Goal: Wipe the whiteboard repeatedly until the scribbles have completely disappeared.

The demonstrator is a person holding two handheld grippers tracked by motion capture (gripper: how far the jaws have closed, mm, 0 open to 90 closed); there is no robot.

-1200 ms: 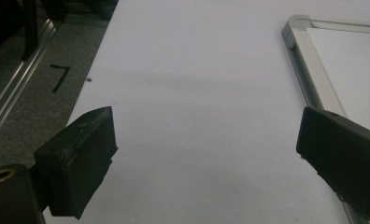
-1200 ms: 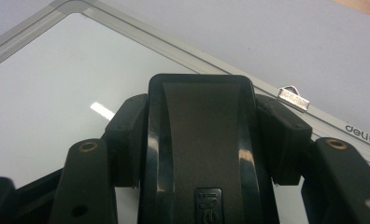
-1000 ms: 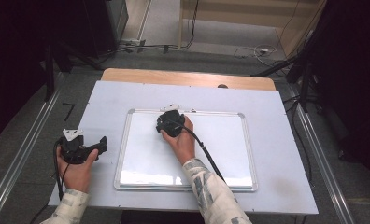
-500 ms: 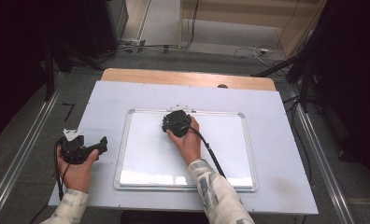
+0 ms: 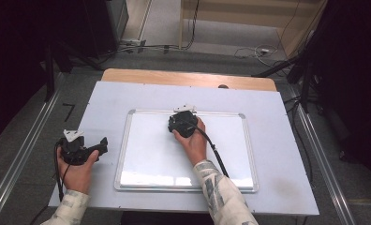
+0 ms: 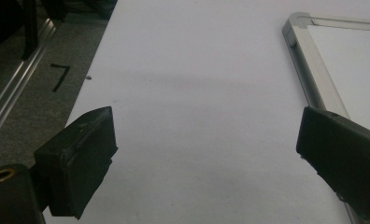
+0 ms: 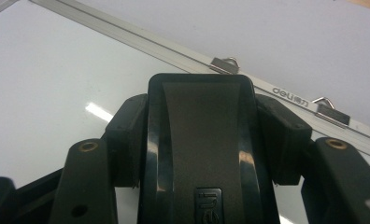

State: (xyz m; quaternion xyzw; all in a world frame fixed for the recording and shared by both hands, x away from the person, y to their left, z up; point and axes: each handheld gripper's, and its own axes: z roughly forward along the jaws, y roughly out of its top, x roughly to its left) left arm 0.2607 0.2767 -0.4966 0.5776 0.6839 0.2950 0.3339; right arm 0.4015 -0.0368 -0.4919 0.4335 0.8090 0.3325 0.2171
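Note:
A white whiteboard (image 5: 174,164) with a silver frame lies flat in the middle of the table. My right gripper (image 5: 182,123) rests on its upper part, close to the top frame rail. In the right gripper view its jaws (image 7: 202,140) are shut on a black whiteboard eraser (image 7: 202,102), whose end points at the rail and two metal hanging clips (image 7: 227,63). My left gripper (image 5: 99,146) sits on the table left of the board. Its jaws (image 6: 206,154) stand wide open with nothing between them, and the board's left frame (image 6: 314,74) runs beside the right one.
The table has a pale top (image 5: 277,140) with a wooden strip (image 5: 174,77) along its far edge. Metal rails (image 5: 19,154) flank it on the floor, and cables (image 5: 249,49) lie beyond. A cable trails from the right gripper across the board.
My right hand has slid a little to the right along the top of the whiteboard with the eraser. The left hand has stayed where it was.

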